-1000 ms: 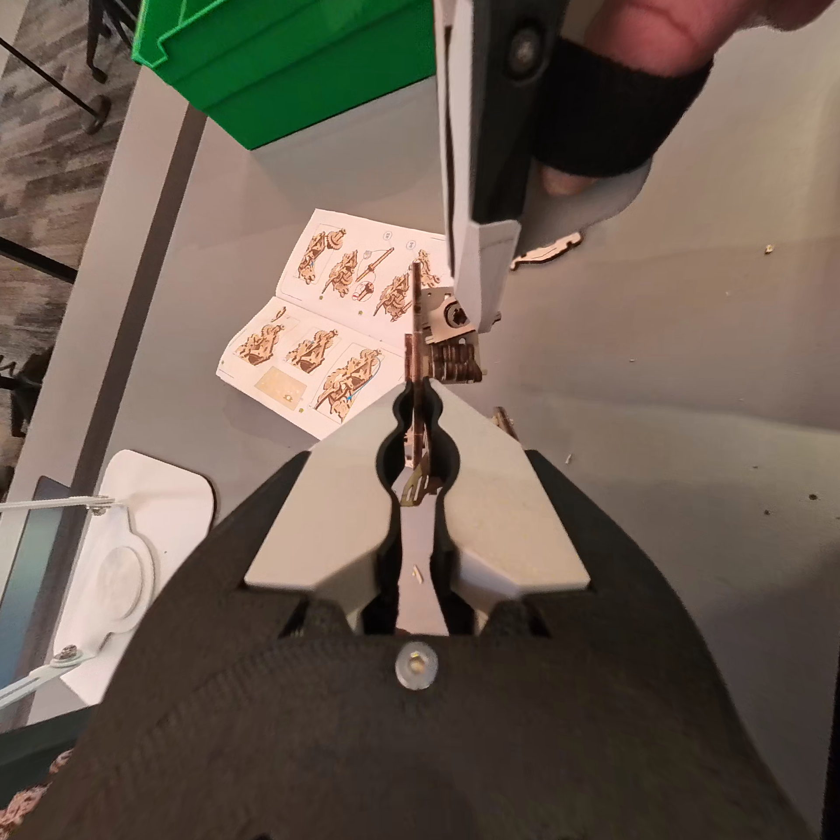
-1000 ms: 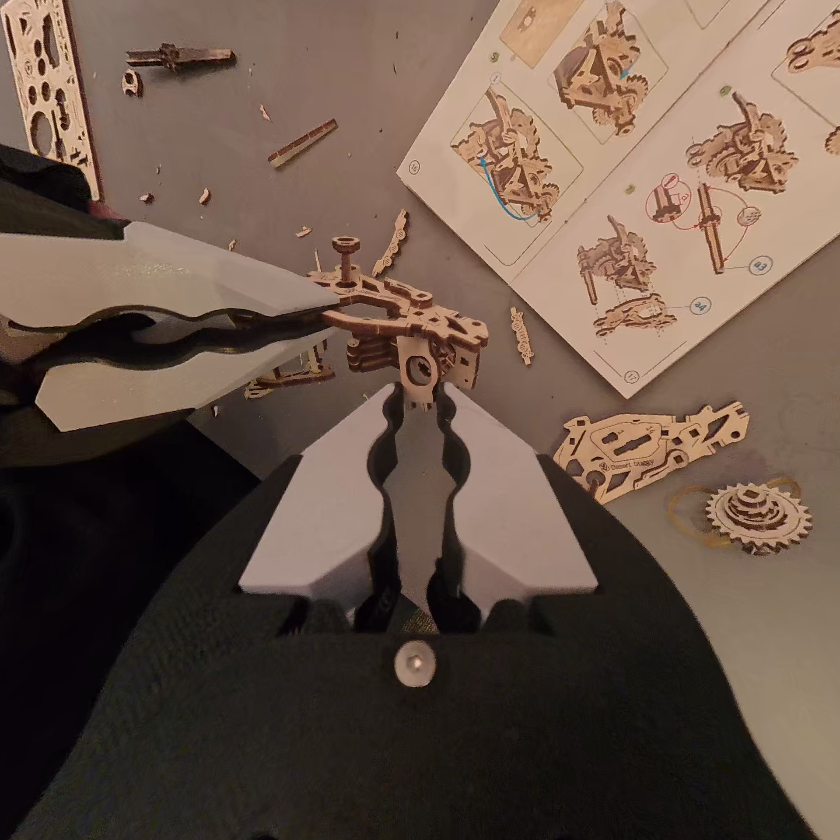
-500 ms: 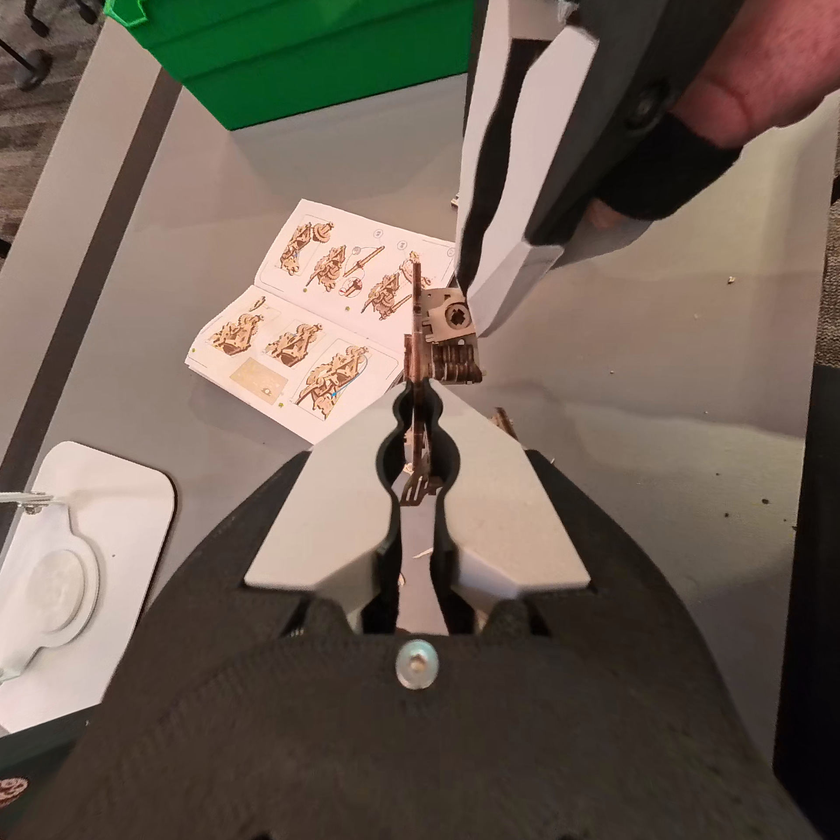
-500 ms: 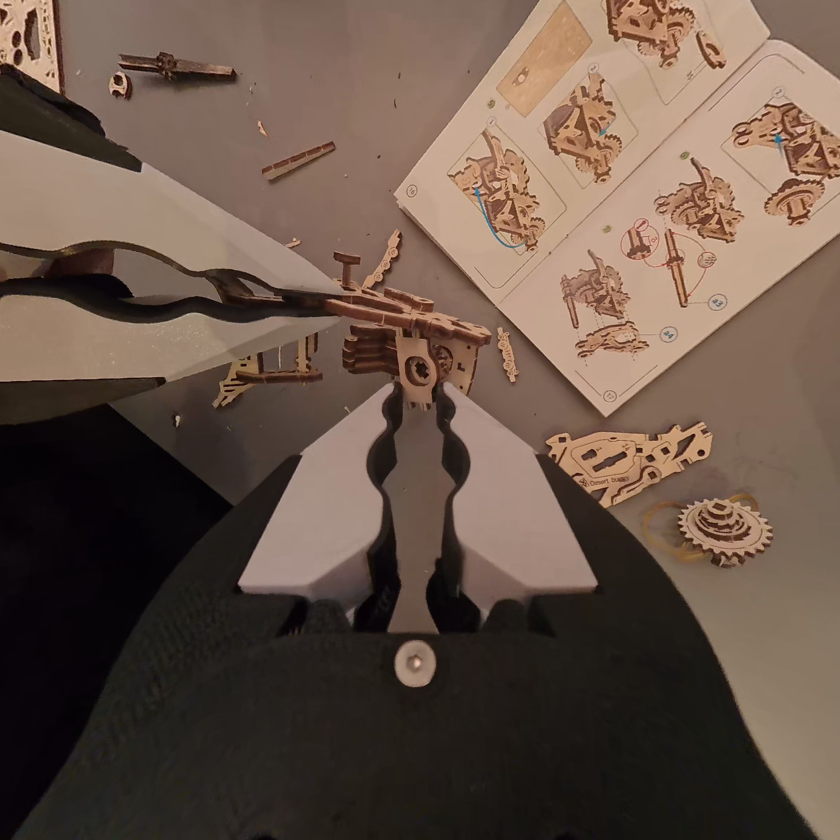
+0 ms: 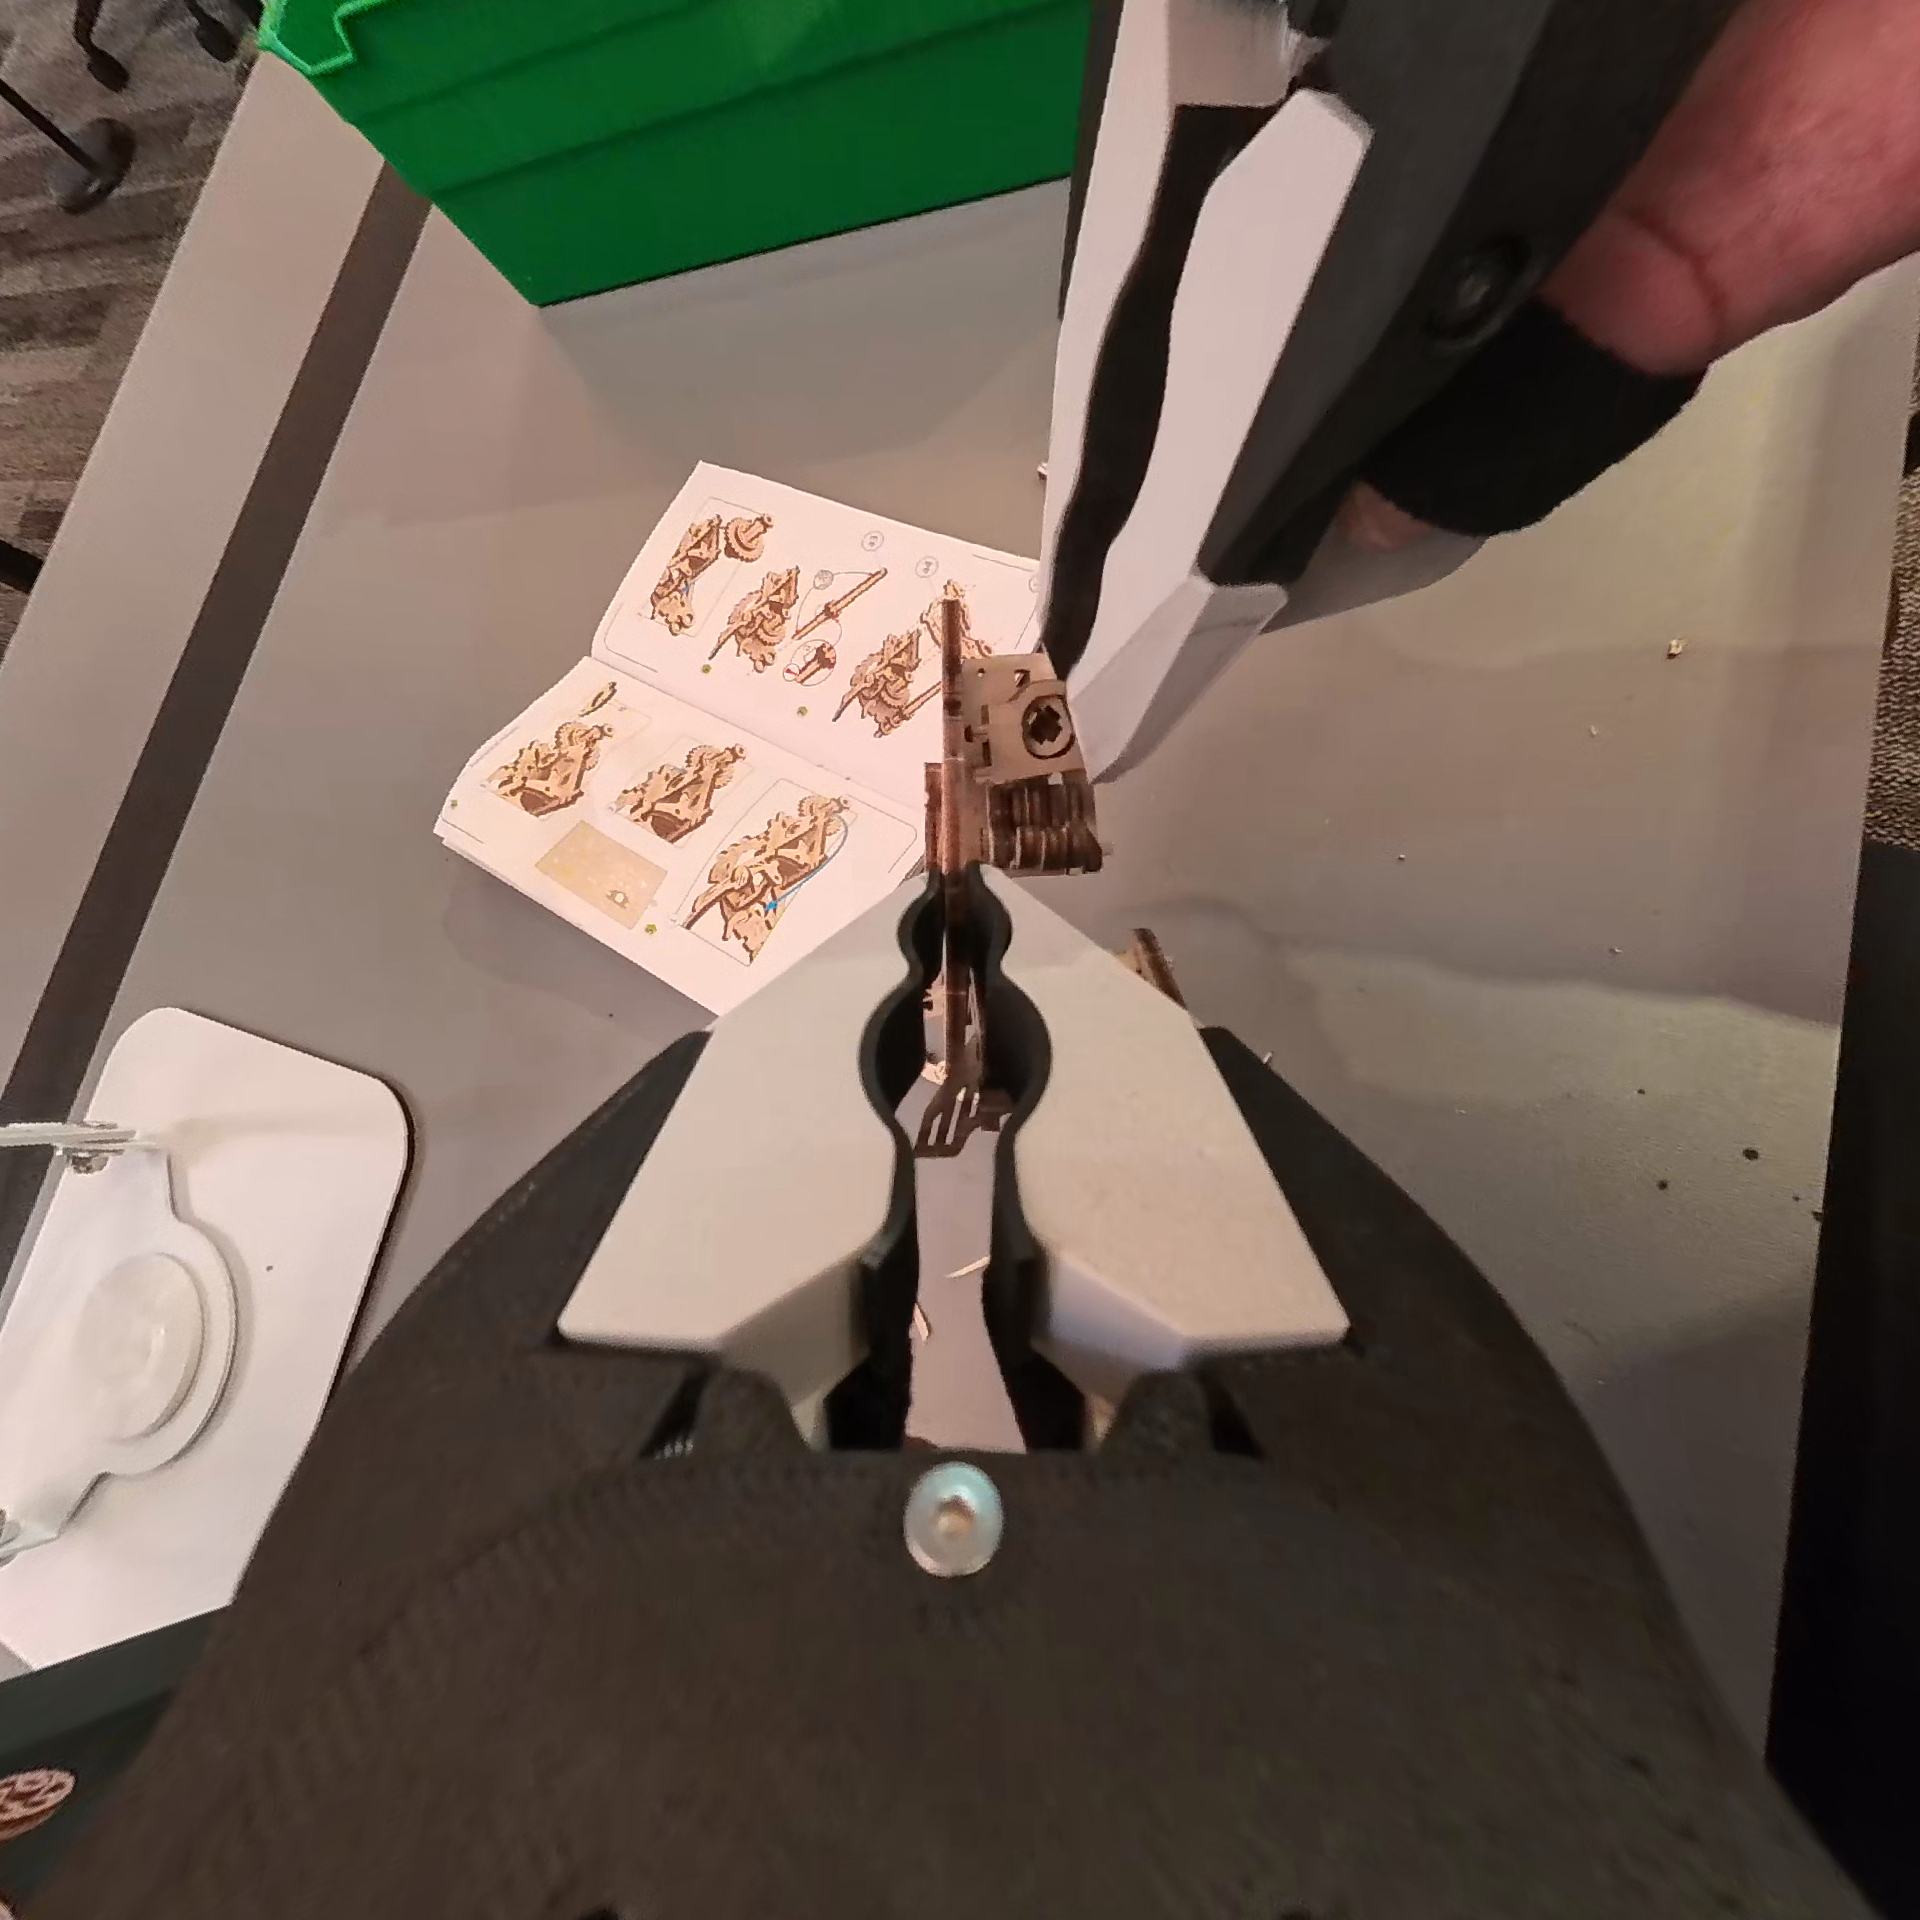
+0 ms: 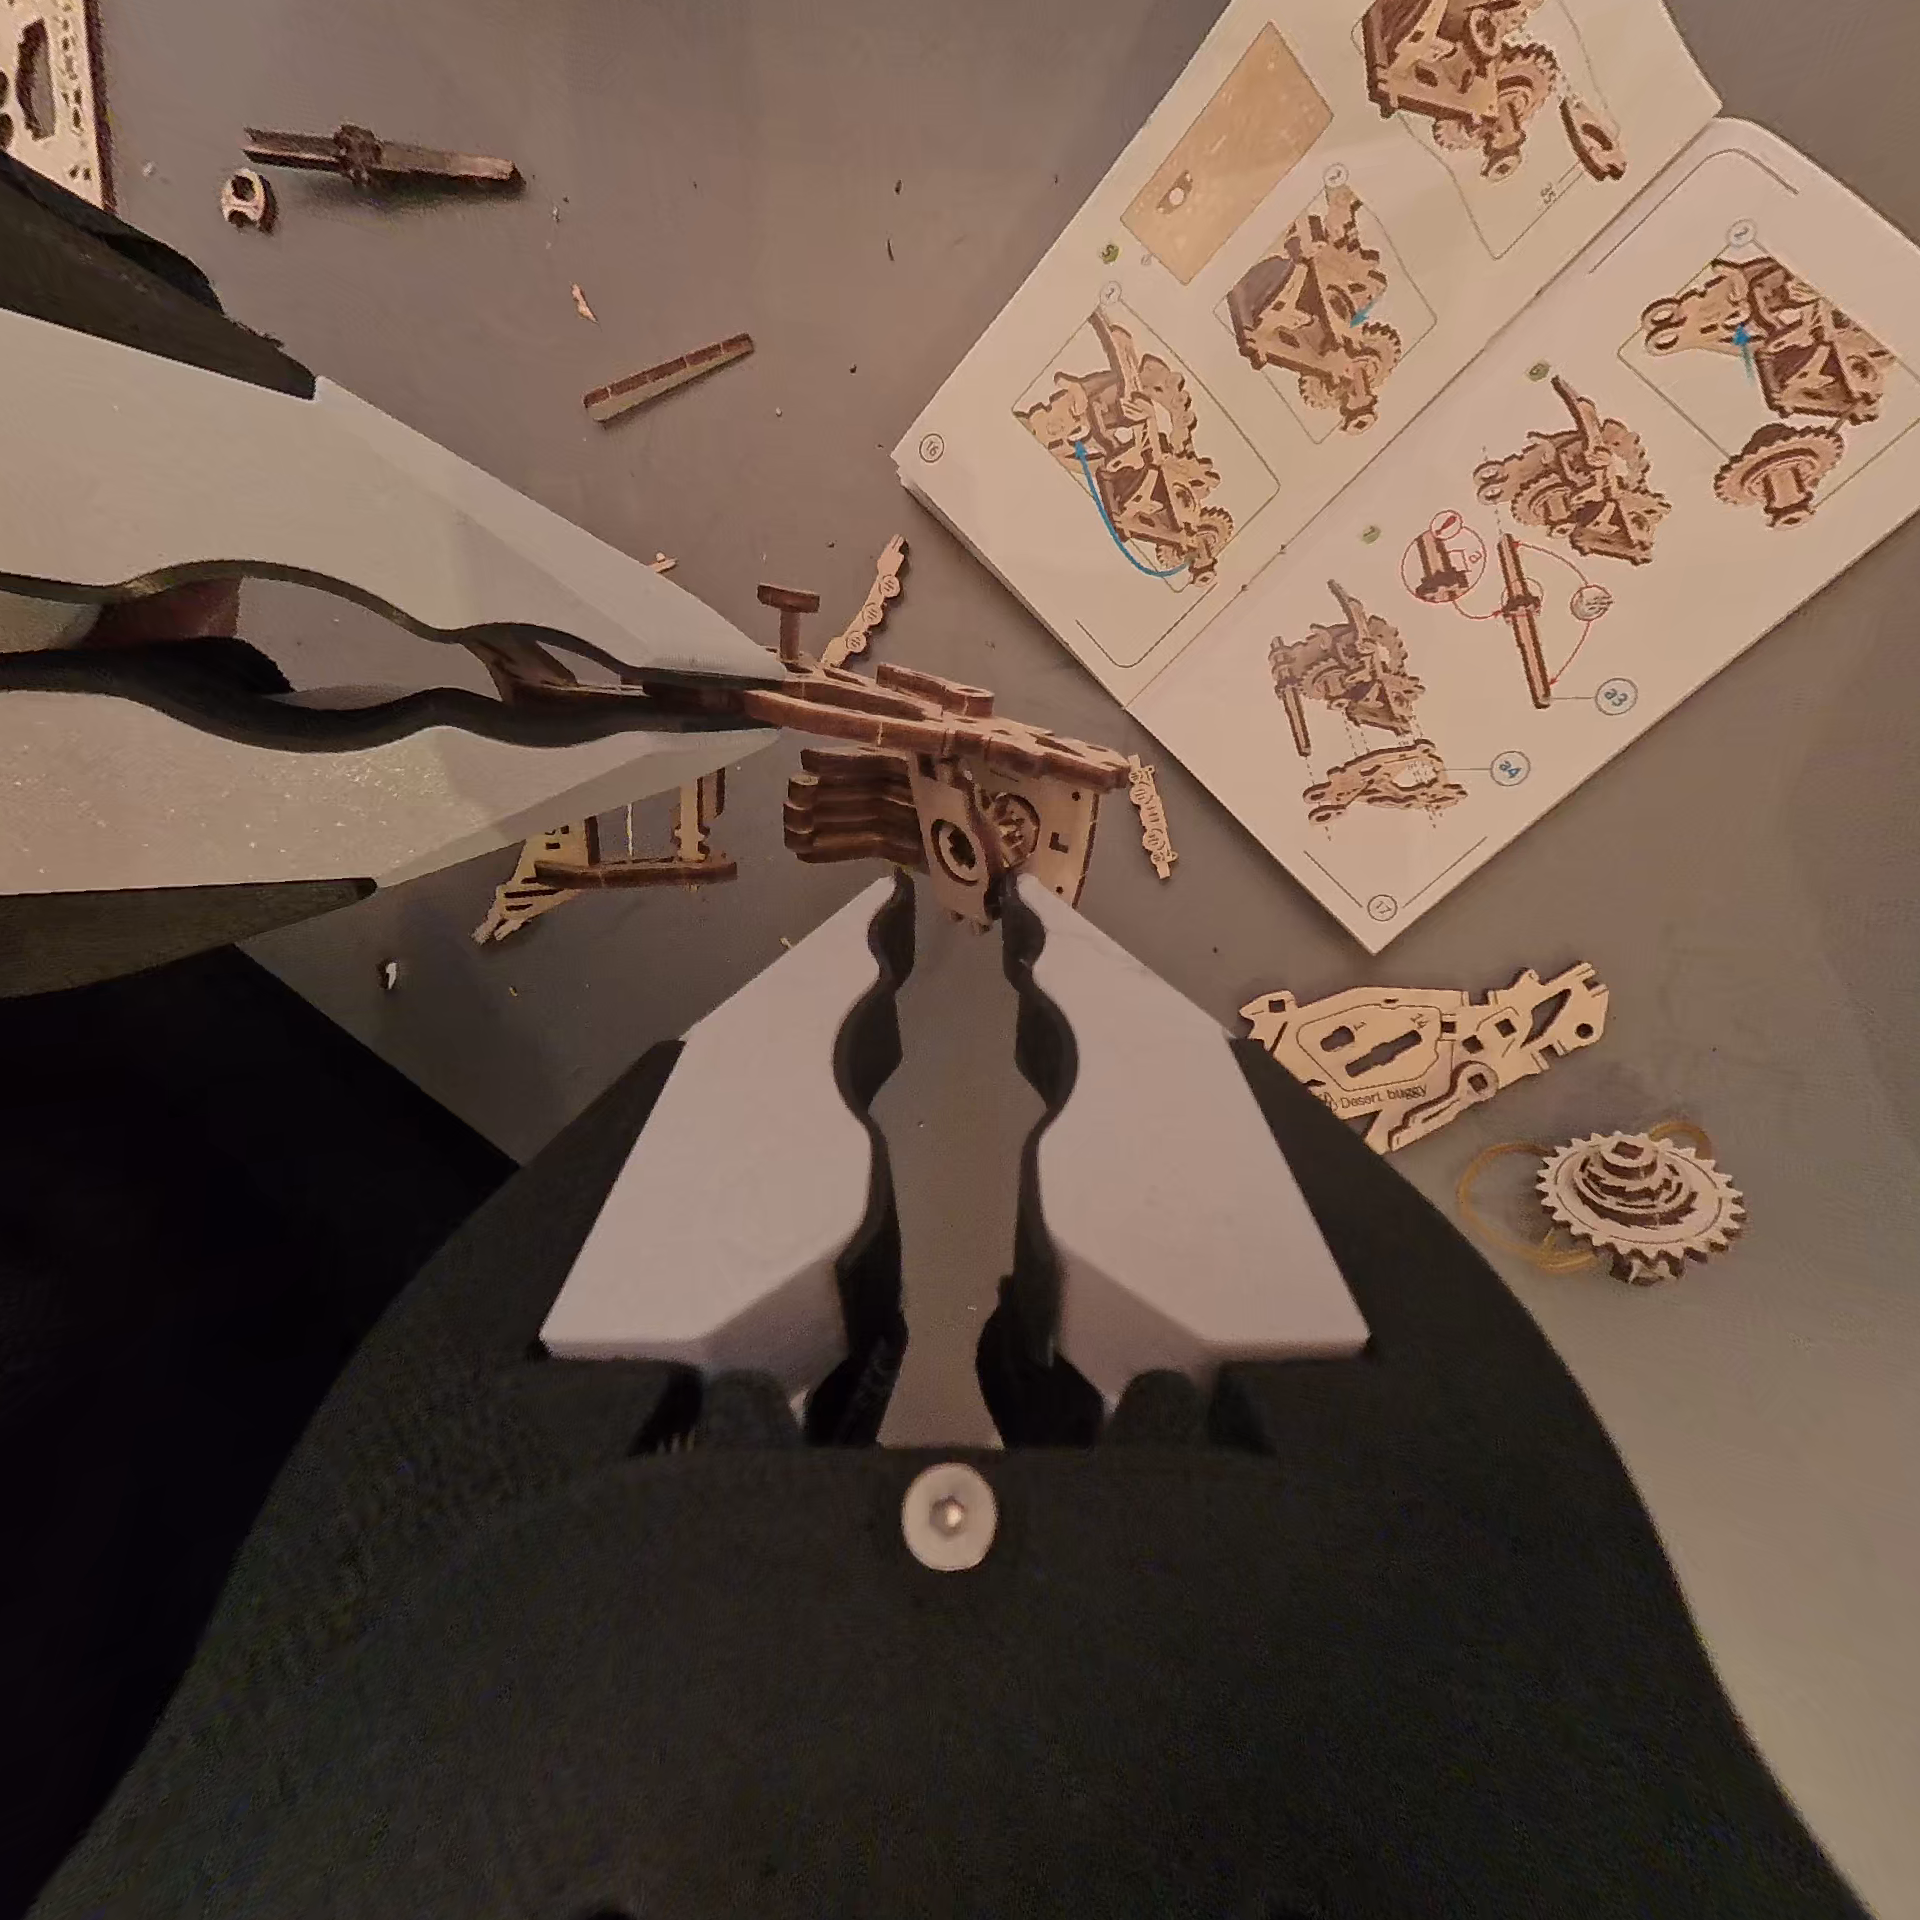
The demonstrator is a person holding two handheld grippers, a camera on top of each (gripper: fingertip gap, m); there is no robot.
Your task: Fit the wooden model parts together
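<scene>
A small wooden model assembly (image 5: 1023, 764) of stacked laser-cut plates is held in the air between both grippers. My left gripper (image 5: 951, 881) is shut on its thin flat frame plate, held edge-on. In the right wrist view the left gripper (image 6: 771, 698) comes in from the left, clamped on that plate. My right gripper (image 6: 958, 891) is shut on the lower tab of the assembly (image 6: 966, 821), by its round hub. In the left wrist view the right gripper (image 5: 1091, 696) comes down from the upper right, held by a hand in a black glove (image 5: 1538, 416).
An open instruction booklet (image 6: 1455, 447) lies on the grey table (image 6: 727, 156). Loose parts lie around: a flat side plate (image 6: 1423, 1049), a stepped gear on a rubber band (image 6: 1642, 1205), a stick (image 6: 670, 379), an axle piece (image 6: 379, 156). A green bin (image 5: 665, 114) stands at the back and a white mount plate (image 5: 187, 1299) at the left. Across from one pair of fingers to the other is roughly 4 cm. The stick (image 6: 670, 379) lies around 15 cm away from my left fingertips.
Both grippers keep their hold on the model. The right gripper has swung round, showing more of its side in the left wrist view, and the held model has tilted and shifted over the table.
</scene>
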